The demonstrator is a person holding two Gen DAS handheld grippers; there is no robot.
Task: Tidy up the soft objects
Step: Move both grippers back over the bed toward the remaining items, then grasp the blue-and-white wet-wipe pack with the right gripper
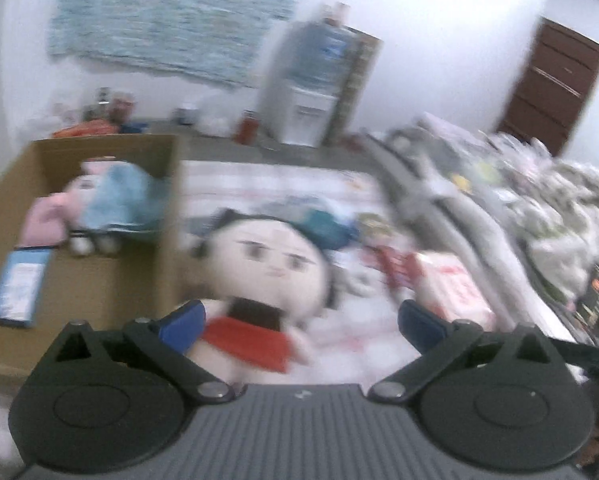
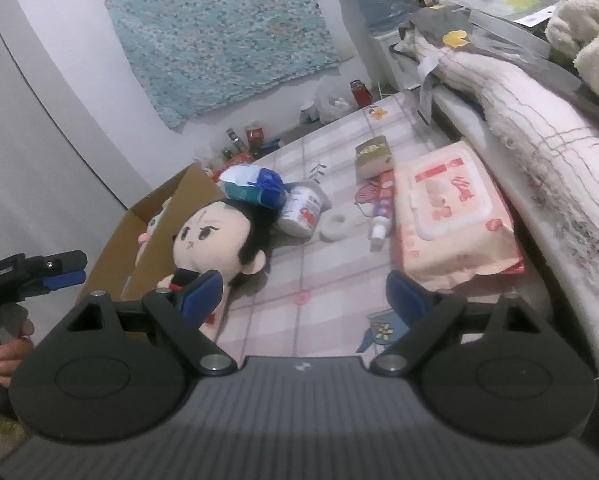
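Note:
A plush doll (image 1: pixel 267 268) with black hair, pale face and red dress lies on the checked mat, just ahead of my open left gripper (image 1: pixel 299 326); its body is between the blue fingertips. In the right wrist view the doll (image 2: pixel 215 236) leans beside the cardboard box (image 2: pixel 179 216). My right gripper (image 2: pixel 303 298) is open and empty above the mat. The left gripper (image 2: pixel 65 272) shows at the left edge there. The box (image 1: pixel 99 288) holds a pink and blue plush (image 1: pixel 107 204) and a blue carton (image 1: pixel 17 288).
On the mat lie a pink wet-wipes pack (image 2: pixel 451 212), a toothpaste tube (image 2: pixel 381 208), a white tub (image 2: pixel 301 208), a tape roll (image 2: pixel 335 226), a blue-white bag (image 2: pixel 255 186) and a tissue pack (image 2: pixel 373 156). Folded bedding (image 2: pixel 539 128) rises at the right. A water dispenser (image 1: pixel 315 84) stands behind.

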